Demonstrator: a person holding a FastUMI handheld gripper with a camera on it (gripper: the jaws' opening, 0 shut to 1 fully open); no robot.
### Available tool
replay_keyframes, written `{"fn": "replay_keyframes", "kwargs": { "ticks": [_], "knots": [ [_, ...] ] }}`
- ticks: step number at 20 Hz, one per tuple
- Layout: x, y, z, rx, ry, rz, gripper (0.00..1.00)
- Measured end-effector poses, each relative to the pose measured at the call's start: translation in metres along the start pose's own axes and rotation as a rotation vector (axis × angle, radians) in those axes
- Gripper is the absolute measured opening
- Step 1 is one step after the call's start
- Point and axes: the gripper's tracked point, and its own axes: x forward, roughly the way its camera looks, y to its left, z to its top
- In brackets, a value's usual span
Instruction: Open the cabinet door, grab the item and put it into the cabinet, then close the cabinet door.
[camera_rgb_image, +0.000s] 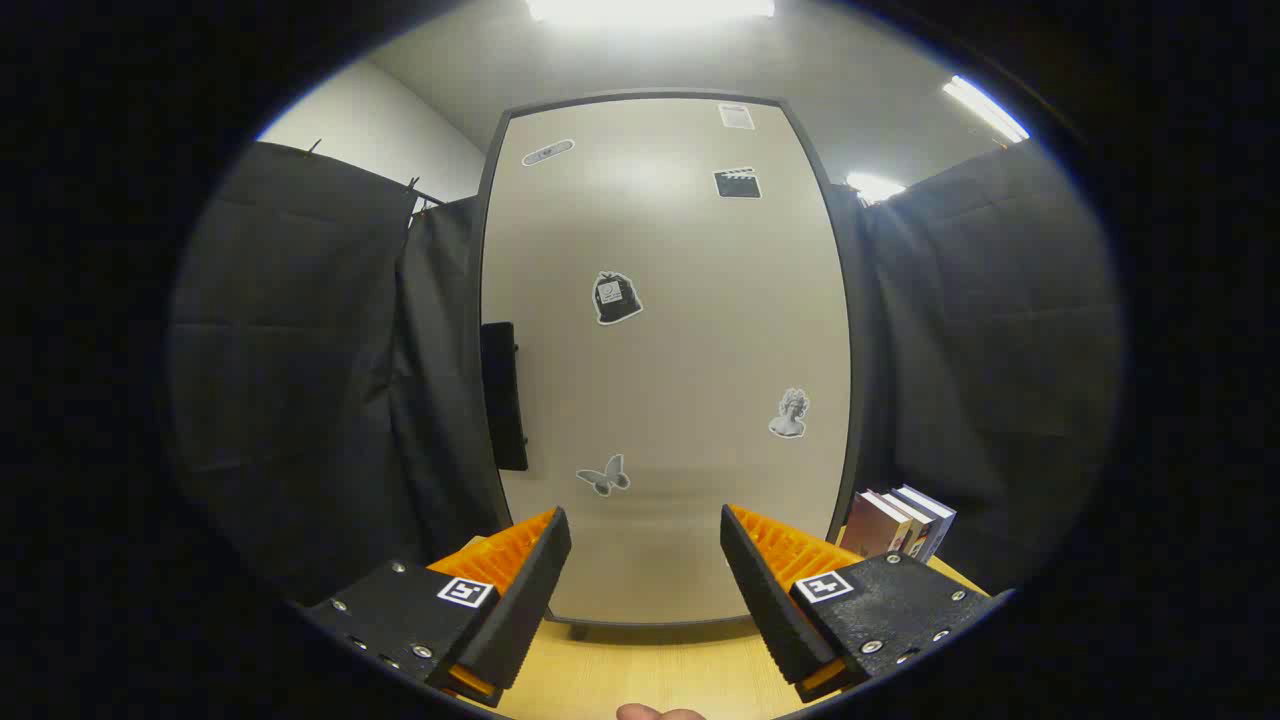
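gripper (645, 560): fingers spread wide apart, nothing between them, just hanging over the table pointed straight at the cabinet

cabinet (665, 350): tall pale thing standing on the table dead ahead of the fingers, door shut

handle (503, 395): dark vertical bar on the door's left edge, up beyond the left finger

stickers: a few stuck on the door, incl. a butterfly (604, 475) low down and a little bust (790, 414) further right

books (898, 522): small row standing just right of the cabinet's foot, beyond the right finger

table (650, 675): light wood, bare patch under the fingers

walls: black cloth (300, 380) on both sides
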Motion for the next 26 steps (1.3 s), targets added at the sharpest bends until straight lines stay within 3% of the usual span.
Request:
{"fn": "replay_keyframes", "kwargs": {
  "ticks": [6,16,26],
  "knots": [
    [-0.004,-0.003,0.008,0.004,-0.016,-0.009,0.94],
    [-0.016,0.013,0.006,0.008,-0.009,0.044,0.94],
    [-0.012,0.008,0.008,0.024,0.008,0.030,0.94]
  ]
}}
